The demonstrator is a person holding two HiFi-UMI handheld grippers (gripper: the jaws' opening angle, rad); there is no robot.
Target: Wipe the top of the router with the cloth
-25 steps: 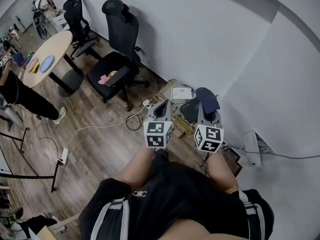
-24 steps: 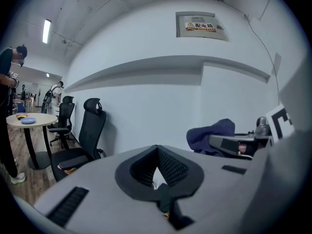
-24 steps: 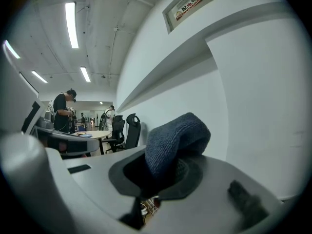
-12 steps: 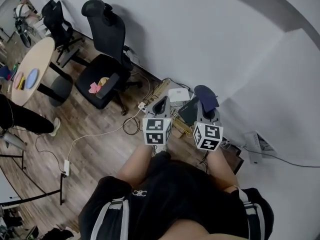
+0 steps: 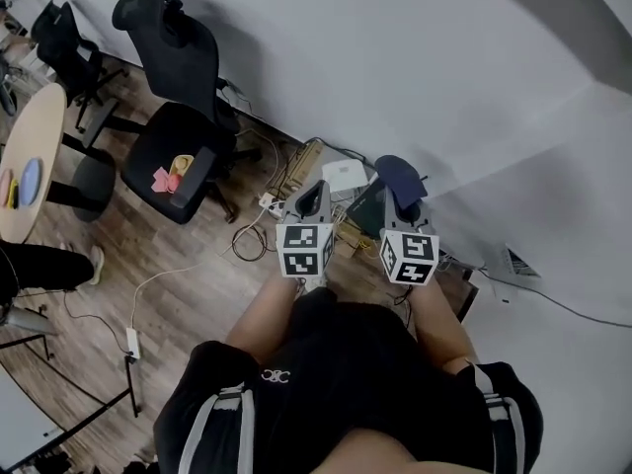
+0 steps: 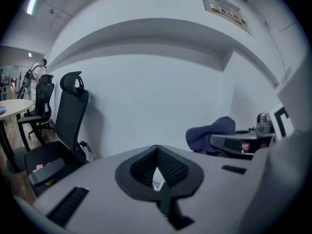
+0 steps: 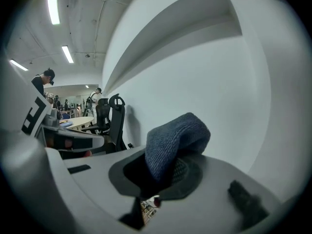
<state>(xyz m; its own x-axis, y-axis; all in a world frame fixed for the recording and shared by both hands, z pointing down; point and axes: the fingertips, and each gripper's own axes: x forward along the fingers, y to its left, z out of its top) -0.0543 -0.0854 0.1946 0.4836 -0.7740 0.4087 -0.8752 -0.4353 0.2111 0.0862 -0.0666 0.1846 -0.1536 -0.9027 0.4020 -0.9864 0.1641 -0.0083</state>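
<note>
On the floor by the wall lies a white flat router [image 5: 344, 178]. My right gripper [image 5: 401, 203] is held above the floor just right of it, shut on a dark blue cloth [image 5: 401, 179] that bulges out over its tip. In the right gripper view the cloth [image 7: 176, 141] fills the jaws of the right gripper [image 7: 163, 172]. My left gripper [image 5: 314, 198] hovers left of the router, jaws together with nothing between them. In the left gripper view, the left gripper [image 6: 157, 167] shows only the wall ahead, with the cloth [image 6: 210, 133] at the right.
A black office chair [image 5: 168, 131] stands left of the router. Cables and a wooden rack [image 5: 296, 171] lie along the wall. A dark box [image 5: 367, 213] sits between the grippers. A white panel [image 5: 509, 262] lies at the right, and a round table [image 5: 25, 171] stands far left.
The head view has swung right, so the chair and table slid left. Both grippers keep their places over the router, and the cloth stays in the right one.
</note>
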